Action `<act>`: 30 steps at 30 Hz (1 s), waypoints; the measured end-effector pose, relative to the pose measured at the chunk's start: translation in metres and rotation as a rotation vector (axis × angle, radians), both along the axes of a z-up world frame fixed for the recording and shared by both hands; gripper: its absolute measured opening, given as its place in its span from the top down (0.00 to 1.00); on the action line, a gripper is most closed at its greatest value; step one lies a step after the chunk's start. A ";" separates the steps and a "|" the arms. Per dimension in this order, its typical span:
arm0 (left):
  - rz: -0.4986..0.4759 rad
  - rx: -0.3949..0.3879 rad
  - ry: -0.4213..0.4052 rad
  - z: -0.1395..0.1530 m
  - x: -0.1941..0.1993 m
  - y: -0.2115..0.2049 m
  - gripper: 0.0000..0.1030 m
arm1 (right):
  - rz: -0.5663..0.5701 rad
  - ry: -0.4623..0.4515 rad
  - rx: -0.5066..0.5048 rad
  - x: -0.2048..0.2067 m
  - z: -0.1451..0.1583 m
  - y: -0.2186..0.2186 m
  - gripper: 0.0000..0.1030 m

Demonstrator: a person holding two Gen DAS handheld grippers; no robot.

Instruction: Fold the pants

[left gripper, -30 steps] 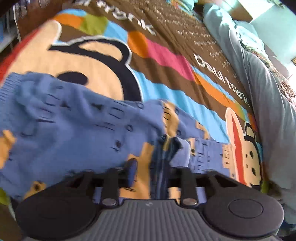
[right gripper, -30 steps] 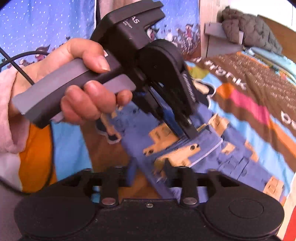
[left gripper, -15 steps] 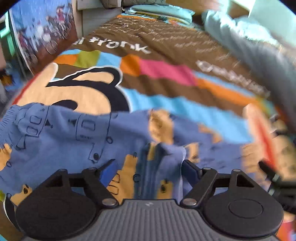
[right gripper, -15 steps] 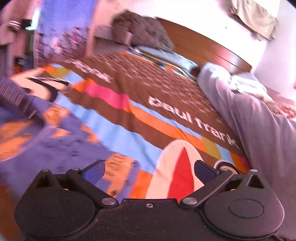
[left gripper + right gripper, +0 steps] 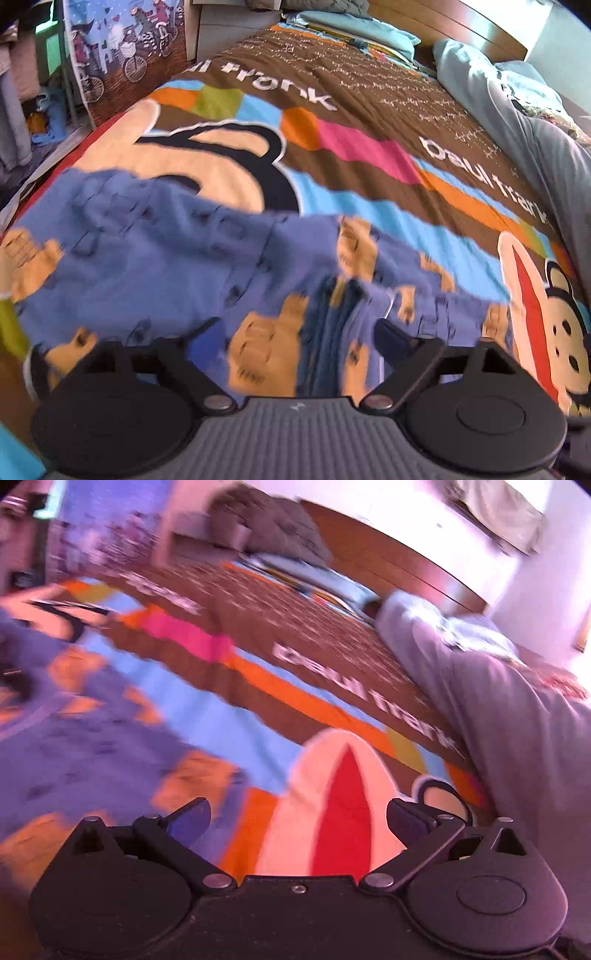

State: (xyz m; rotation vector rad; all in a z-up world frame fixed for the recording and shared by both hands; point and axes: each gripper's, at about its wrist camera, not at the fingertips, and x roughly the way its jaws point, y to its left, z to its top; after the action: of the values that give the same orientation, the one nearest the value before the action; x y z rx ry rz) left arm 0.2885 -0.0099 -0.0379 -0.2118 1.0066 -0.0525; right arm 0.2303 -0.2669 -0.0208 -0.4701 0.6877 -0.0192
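2 hand-held grippers over the bed, both with jaws spread wide and nothing clamped.

Left hand-held gripper [image 5: 297,338]: jaws have just been opening; the pants [image 5: 166,258] lie under and between its fingers, but the pads do not press on the cloth. Released.

Right hand-held gripper [image 5: 297,818]: jaws have just been opening too and now stand wide apart. Between them only the bedspread [image 5: 236,716] shows, a red and cream patch of its cartoon print. The pants [image 5: 74,746] lie off to its left, just beside the left finger. View is blurred.

Pants: blue, with orange-tan figures printed on them, lying across the near part of the bedspread [image 5: 369,155], over the big cartoon face. A darker blue ribbed strip [image 5: 328,332] runs through the middle of the cloth, between the left gripper's fingers.

Grey bedding [image 5: 535,147] is heaped along the far right side of the bed. A wooden headboard [image 5: 399,565] stands at the far end.
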 end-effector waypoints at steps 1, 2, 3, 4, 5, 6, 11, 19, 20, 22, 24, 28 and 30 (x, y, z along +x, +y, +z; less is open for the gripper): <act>0.005 0.005 0.011 -0.003 -0.006 0.003 0.07 | 0.037 0.008 0.013 -0.012 0.002 0.003 0.01; 0.003 0.019 0.021 -0.007 -0.012 0.005 0.07 | 0.062 0.019 0.016 -0.020 0.002 0.006 0.01; -0.012 0.040 0.011 -0.009 -0.017 0.004 0.07 | 0.087 0.045 0.005 -0.030 -0.003 0.011 0.01; -0.040 0.065 -0.015 -0.010 -0.023 0.002 0.07 | 0.106 0.076 -0.020 -0.034 -0.012 0.017 0.01; -0.059 0.092 -0.026 -0.009 -0.026 -0.001 0.07 | 0.117 0.088 -0.052 -0.035 -0.020 0.021 0.01; -0.072 0.120 -0.031 -0.007 -0.028 -0.003 0.06 | 0.123 0.080 -0.083 -0.036 -0.022 0.026 0.01; -0.010 0.092 -0.047 0.008 -0.032 0.014 0.03 | 0.177 0.011 -0.017 -0.030 0.013 0.040 0.01; 0.117 0.040 -0.108 0.019 -0.032 0.051 0.01 | 0.215 0.010 0.091 0.023 0.032 0.091 0.01; 0.124 0.046 -0.117 0.018 -0.032 0.054 0.01 | 0.205 0.013 0.095 0.033 0.030 0.097 0.01; 0.138 0.043 -0.117 0.015 -0.032 0.060 0.01 | 0.164 0.033 0.094 0.057 0.020 0.109 0.01; 0.133 0.016 -0.111 0.013 -0.033 0.067 0.01 | 0.112 0.099 0.078 0.085 -0.001 0.118 0.01; 0.132 0.013 -0.156 0.020 -0.047 0.084 0.01 | 0.079 0.152 0.059 0.103 -0.026 0.125 0.01; 0.198 -0.003 -0.206 0.026 -0.069 0.100 0.02 | 0.072 0.128 0.078 0.097 -0.016 0.123 0.01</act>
State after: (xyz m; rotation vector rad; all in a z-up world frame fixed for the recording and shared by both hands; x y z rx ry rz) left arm 0.2195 0.0898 -0.0121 -0.3014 0.7766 0.1024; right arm 0.3271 -0.1443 -0.0370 -0.4233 0.7937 0.1062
